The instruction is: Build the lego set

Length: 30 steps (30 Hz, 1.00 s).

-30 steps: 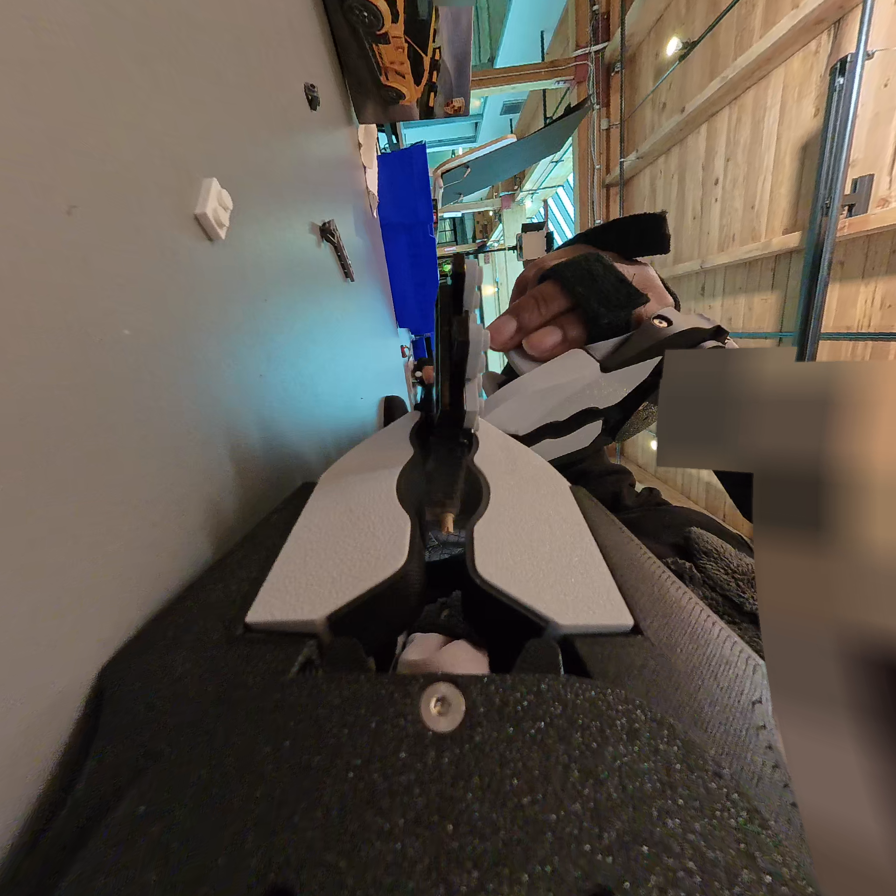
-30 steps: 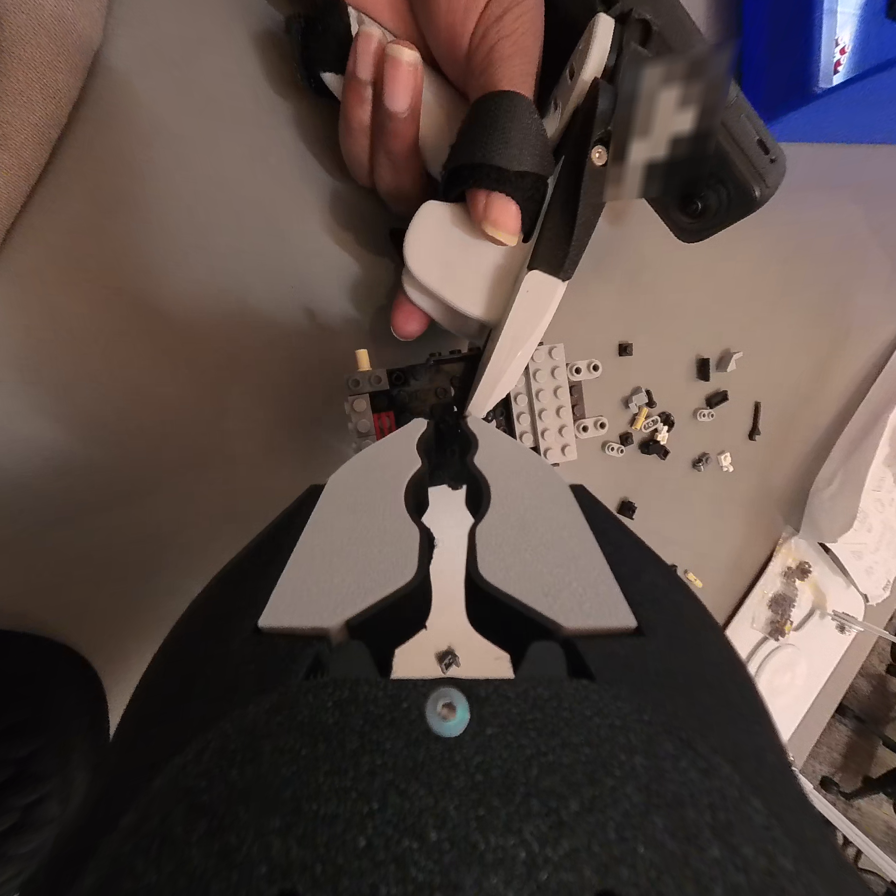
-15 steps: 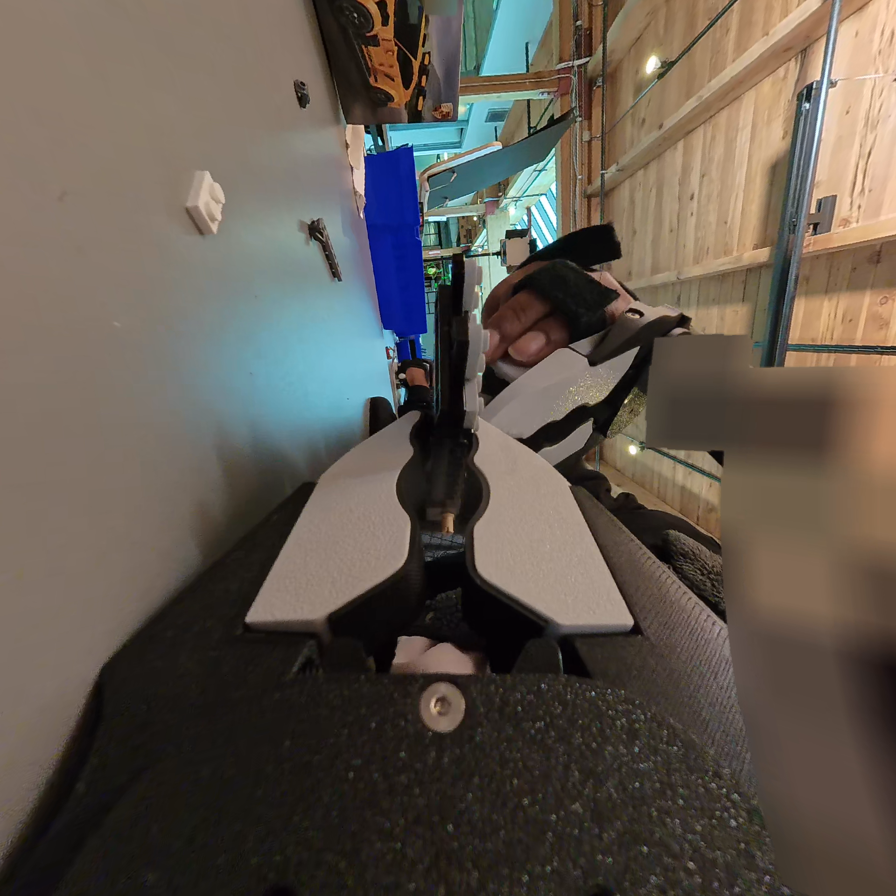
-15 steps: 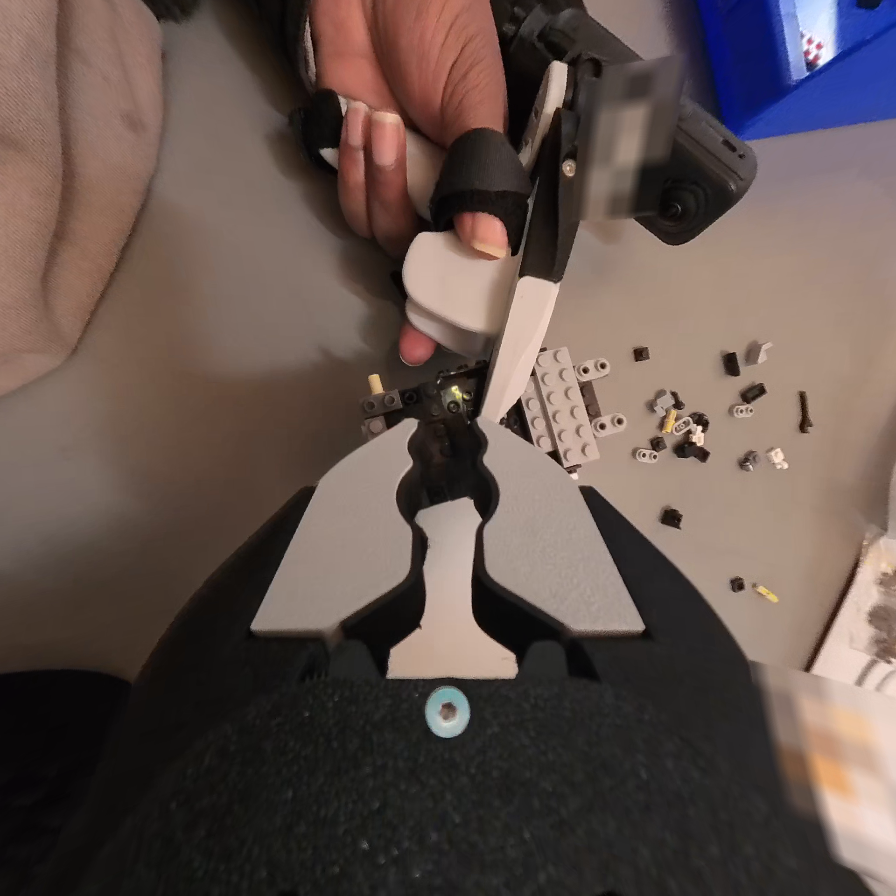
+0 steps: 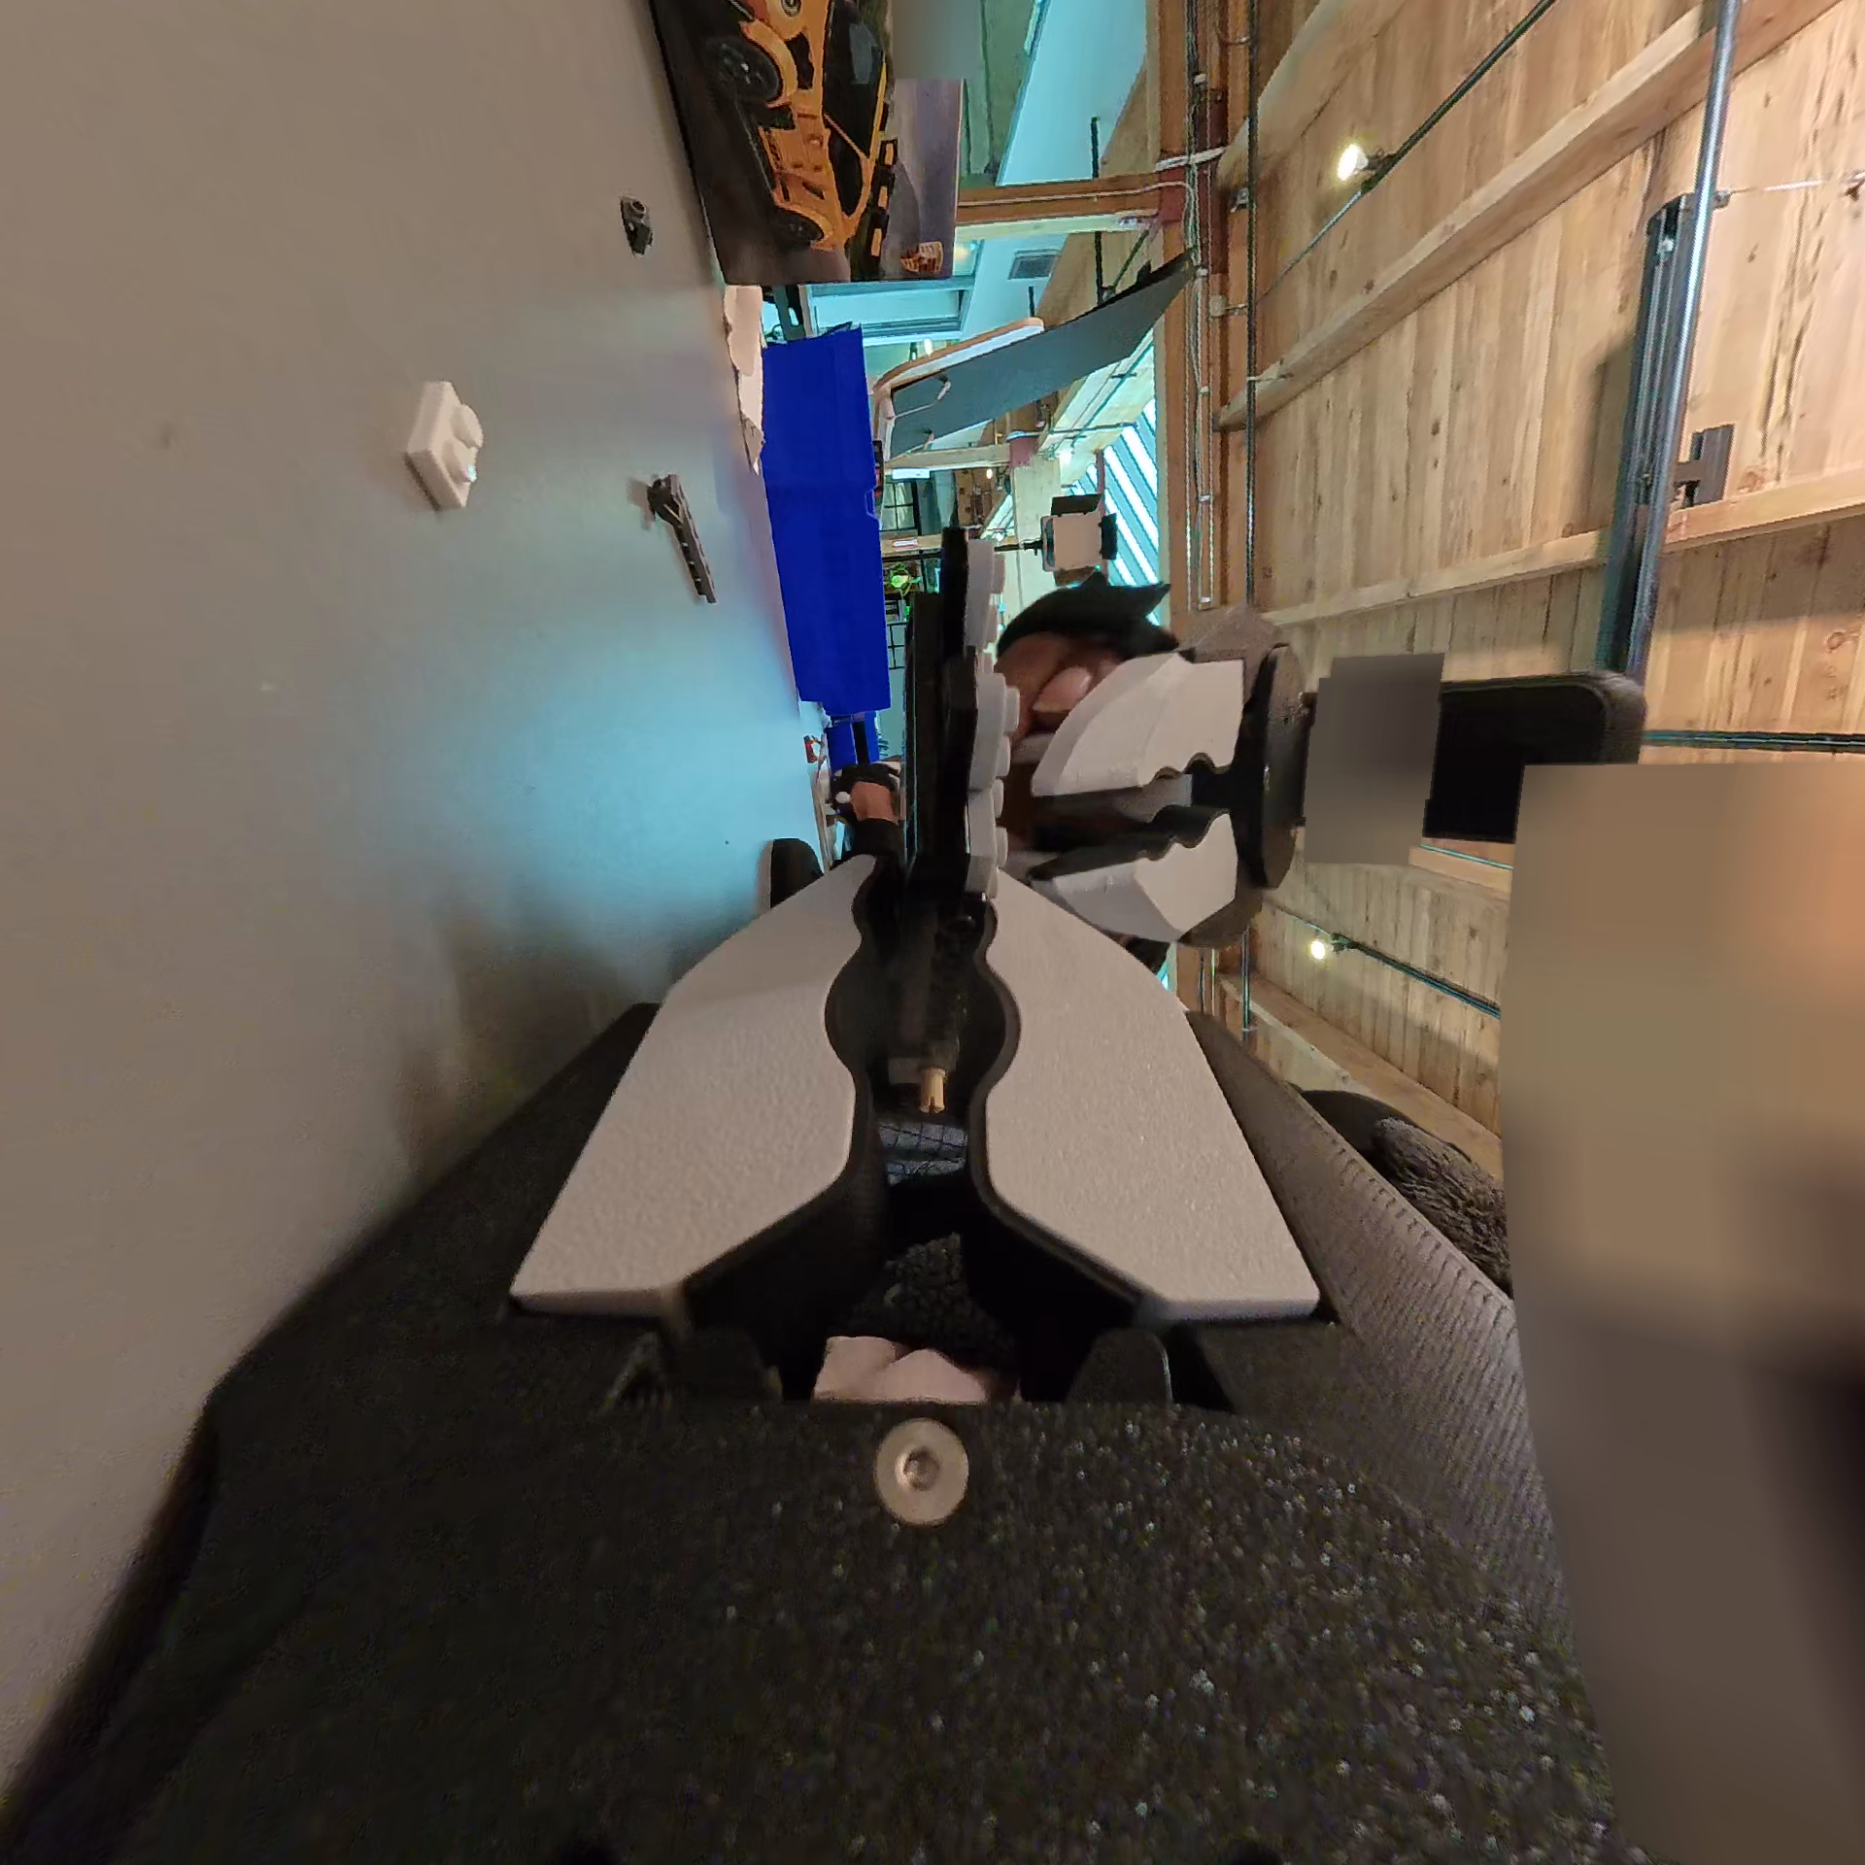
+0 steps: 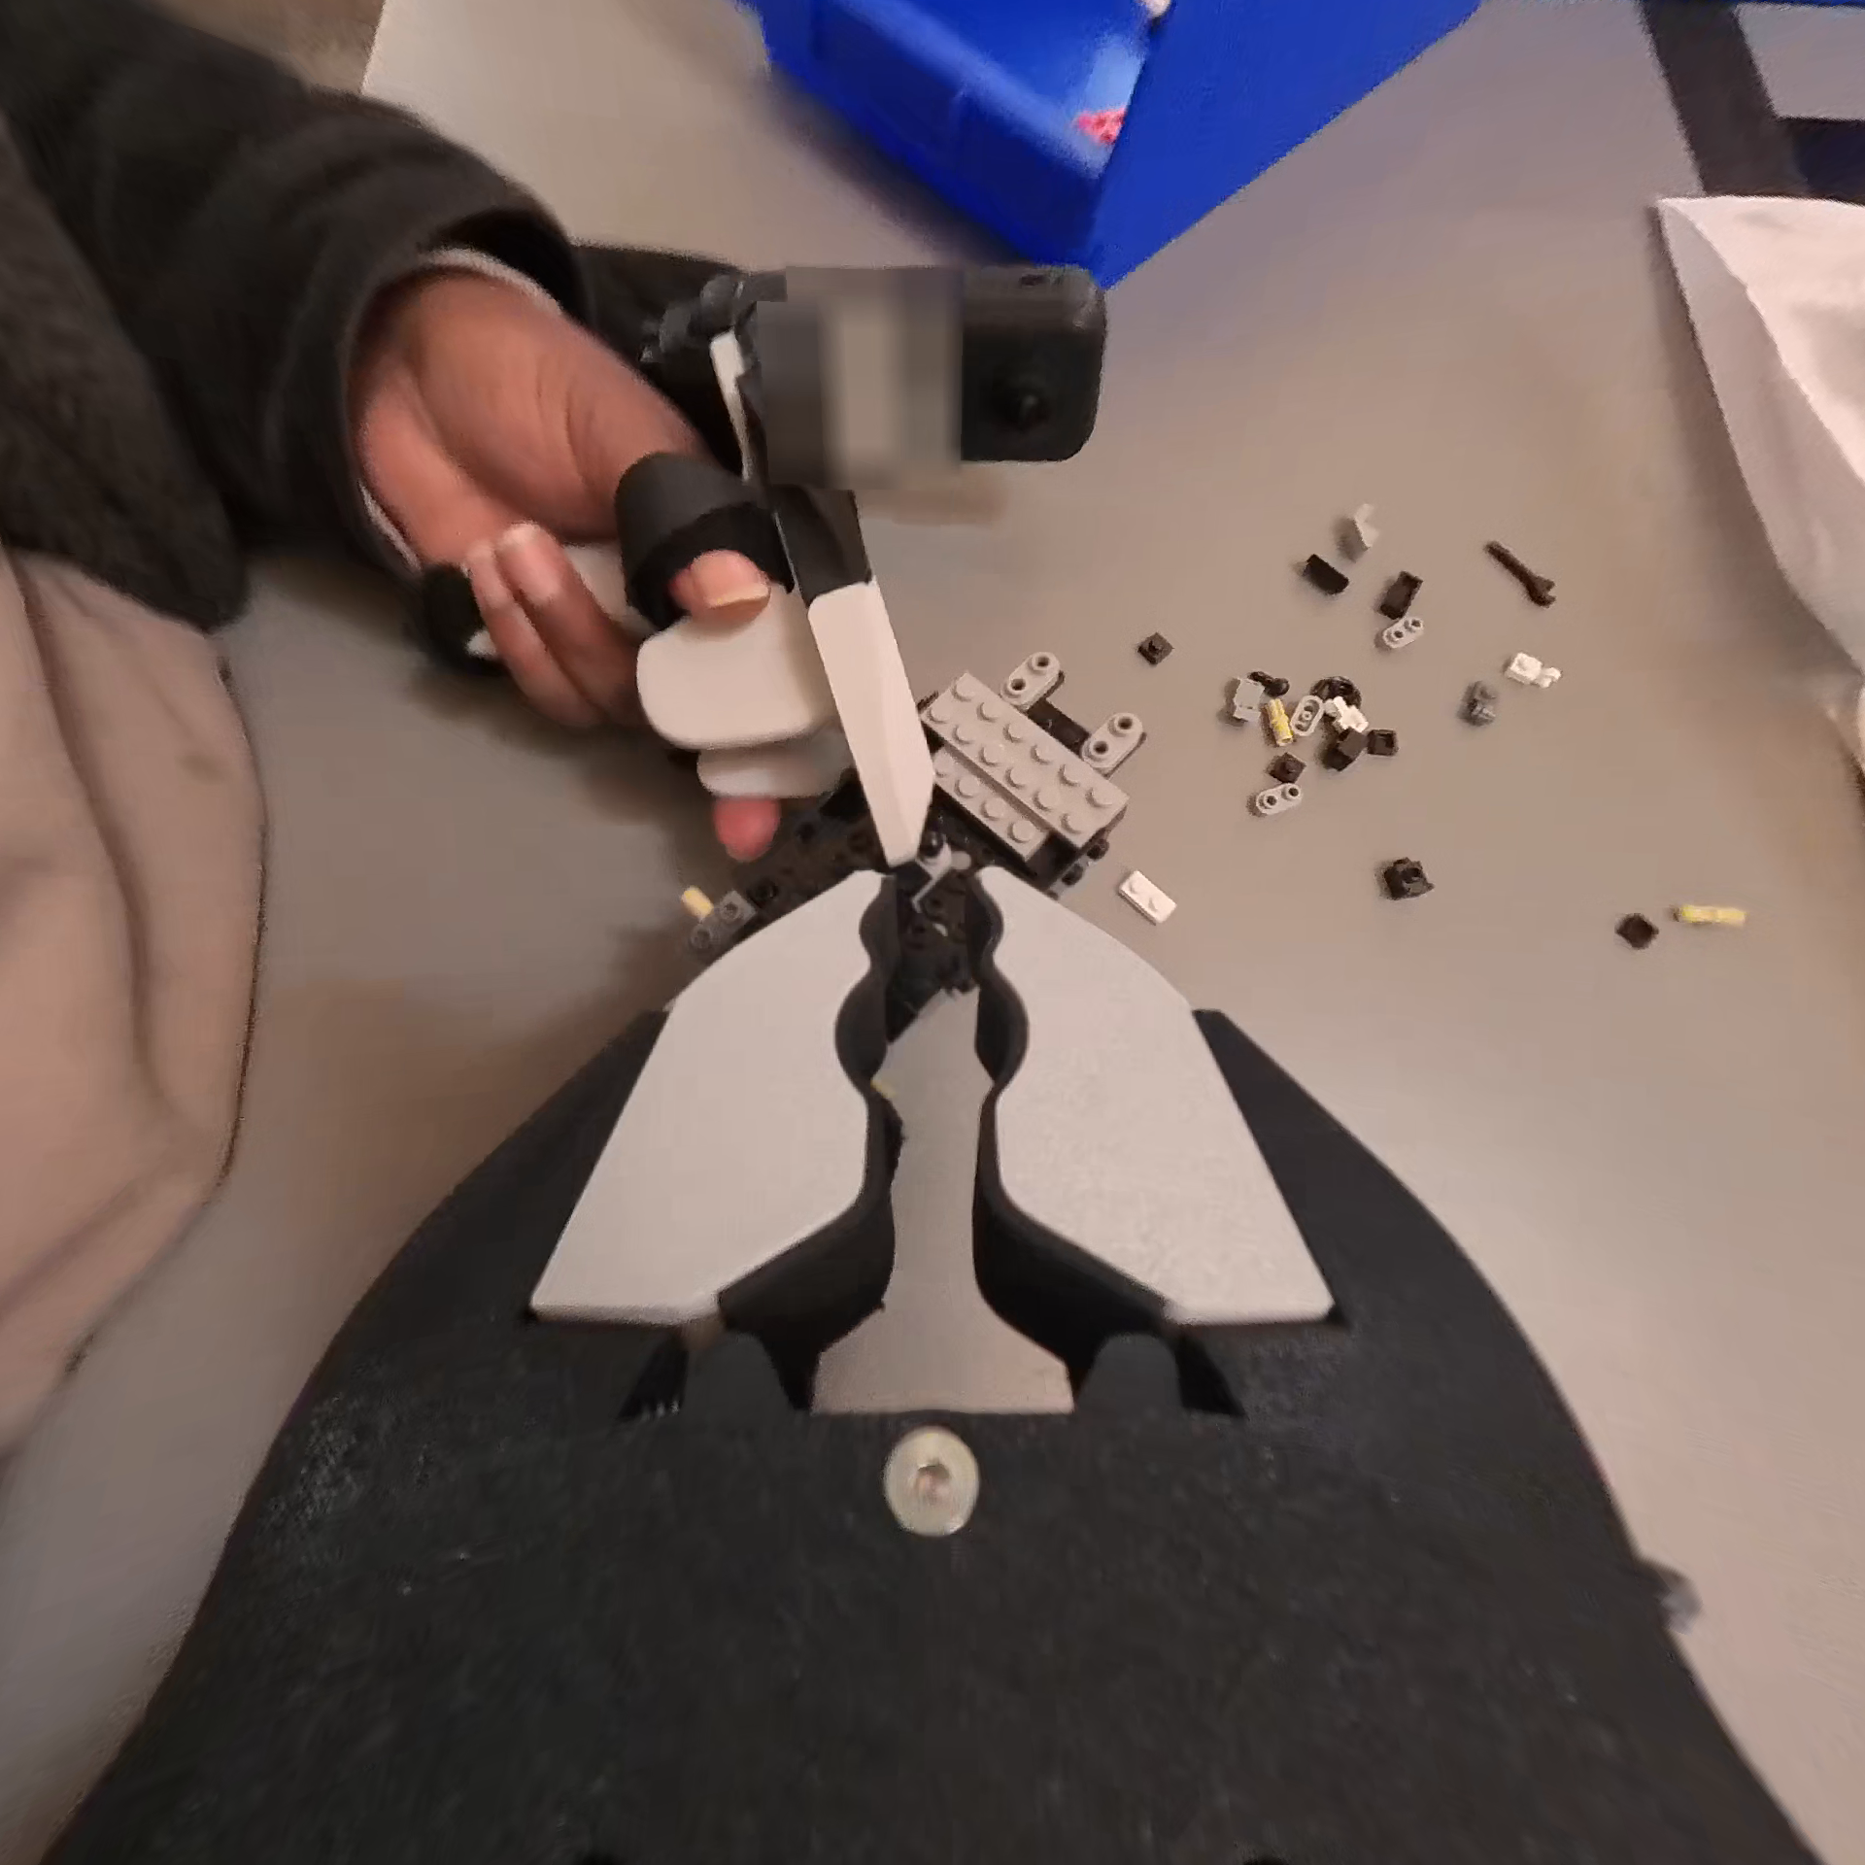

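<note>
While the left gripper (image 5: 934, 898) is pinching the lego assembly (image 6: 1019, 777), the right gripper (image 6: 934, 888), jaws narrowly parted at its twelve o'clock, is risking prying bricks loose.

Tally:
- Grippers: 2, the left gripper (image 6: 901, 850) and the right gripper (image 6: 928, 893).
- Lego assembly (image 6: 1019, 767) at the jaws: 1.
- White two-stud plate (image 6: 1145, 896) just right of the right jaws: 1.
- Loose small pieces (image 6: 1403, 878) farther right: roughly 20. The cluster is too tight for an exact count.
- Blue bin (image 6: 1161, 121) beyond the jaws: 1.
</note>
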Each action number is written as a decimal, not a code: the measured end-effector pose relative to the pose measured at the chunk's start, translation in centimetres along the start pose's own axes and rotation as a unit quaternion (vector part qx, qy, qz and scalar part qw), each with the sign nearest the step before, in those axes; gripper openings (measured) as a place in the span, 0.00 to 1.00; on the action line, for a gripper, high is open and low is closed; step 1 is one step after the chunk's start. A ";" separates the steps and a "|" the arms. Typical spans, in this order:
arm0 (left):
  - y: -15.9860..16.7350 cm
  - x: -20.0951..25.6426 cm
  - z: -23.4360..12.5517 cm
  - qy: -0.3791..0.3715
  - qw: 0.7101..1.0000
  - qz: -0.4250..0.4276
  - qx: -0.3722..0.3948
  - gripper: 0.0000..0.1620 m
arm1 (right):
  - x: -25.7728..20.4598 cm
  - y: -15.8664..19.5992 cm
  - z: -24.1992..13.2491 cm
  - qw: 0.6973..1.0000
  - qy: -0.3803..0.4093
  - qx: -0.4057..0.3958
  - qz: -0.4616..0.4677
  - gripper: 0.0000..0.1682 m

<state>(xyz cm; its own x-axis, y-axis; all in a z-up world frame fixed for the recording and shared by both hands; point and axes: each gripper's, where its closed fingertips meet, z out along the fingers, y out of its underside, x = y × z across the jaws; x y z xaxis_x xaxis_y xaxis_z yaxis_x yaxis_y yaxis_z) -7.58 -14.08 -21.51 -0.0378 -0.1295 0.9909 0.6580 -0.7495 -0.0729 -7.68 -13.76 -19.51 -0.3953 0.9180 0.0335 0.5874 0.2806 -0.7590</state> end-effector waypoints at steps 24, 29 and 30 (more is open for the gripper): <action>-0.2 0.1 0.6 -0.017 0.999 0.037 0.014 0.09 | -0.2 1.0 0.1 0.971 0.187 0.052 0.143 0.09; -0.2 0.0 1.4 -0.026 0.998 0.048 0.014 0.07 | 0.2 1.5 -0.2 0.969 0.194 0.052 0.147 0.08; -0.3 -0.1 1.6 -0.028 0.998 0.047 0.015 0.07 | 0.4 1.5 -0.4 0.968 0.196 0.055 0.148 0.08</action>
<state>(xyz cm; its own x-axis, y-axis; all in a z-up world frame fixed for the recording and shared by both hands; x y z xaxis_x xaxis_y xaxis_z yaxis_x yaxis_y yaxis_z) -6.60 -12.84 -21.37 0.0665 -0.1624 0.9845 0.6787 -0.7159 -0.1639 -6.64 -12.86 -20.38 0.0905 0.9954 0.0319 0.5470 -0.0229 -0.8368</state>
